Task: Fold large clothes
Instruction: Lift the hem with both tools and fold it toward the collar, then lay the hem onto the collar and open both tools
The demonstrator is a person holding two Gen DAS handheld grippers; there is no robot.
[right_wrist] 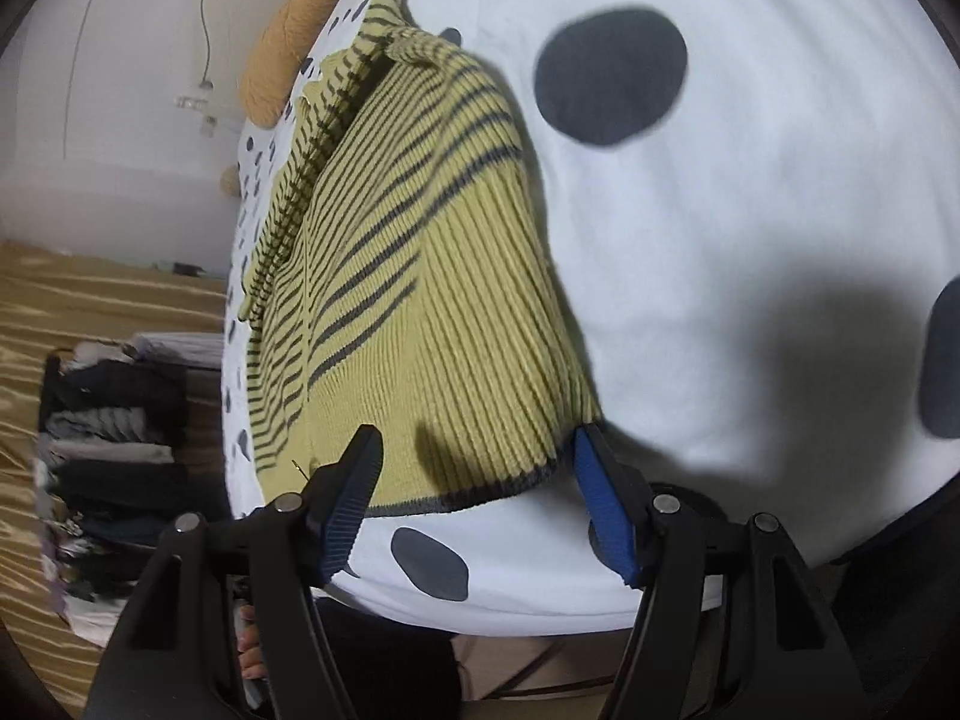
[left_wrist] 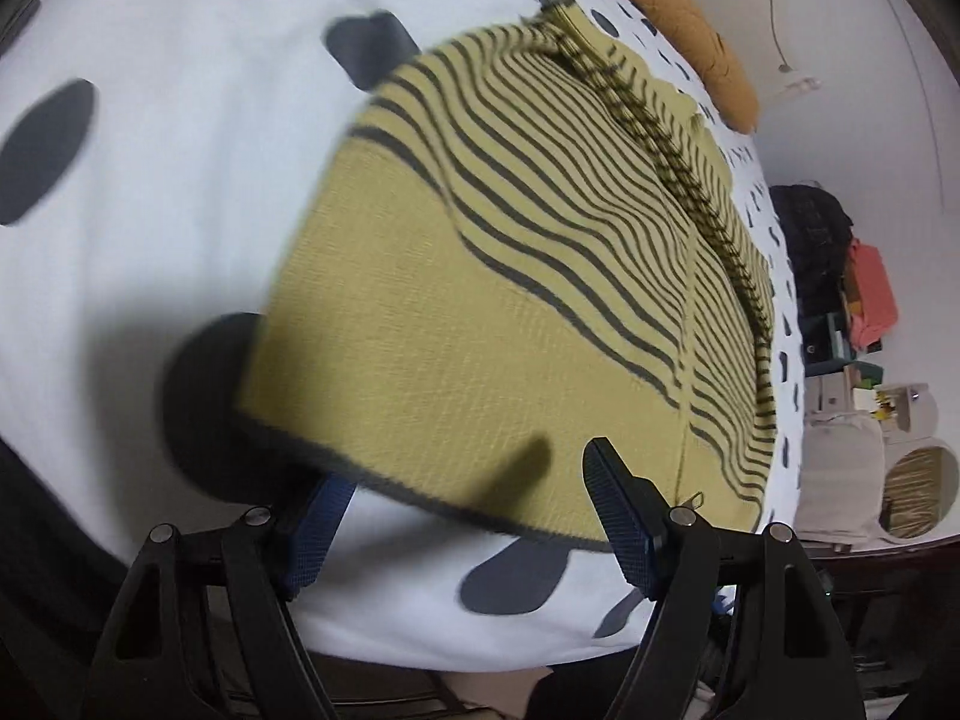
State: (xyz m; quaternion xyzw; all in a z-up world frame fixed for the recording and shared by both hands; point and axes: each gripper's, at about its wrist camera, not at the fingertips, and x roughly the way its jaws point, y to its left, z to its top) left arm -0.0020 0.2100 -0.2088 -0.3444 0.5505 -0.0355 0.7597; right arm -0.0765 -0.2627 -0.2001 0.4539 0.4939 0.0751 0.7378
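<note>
sweater (left_wrist: 510, 276) on bed (left_wrist: 150, 210) | pillow (left_wrist: 678, 18) behind sweater | tools at near hem

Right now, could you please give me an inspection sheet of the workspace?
Surface: white duvet with dark spots.
Job's things: yellow striped sweater, partly folded, flat; hem toward both grippers.
Clutter: orange pillow at far end.
Grippers: left gripper and right gripper with jaws open, straddling the hem, one finger of each tucked under its edge.
Cables: cord hanging on the wall.
Surroundings: clothes stack and bags beside the bed.
</note>
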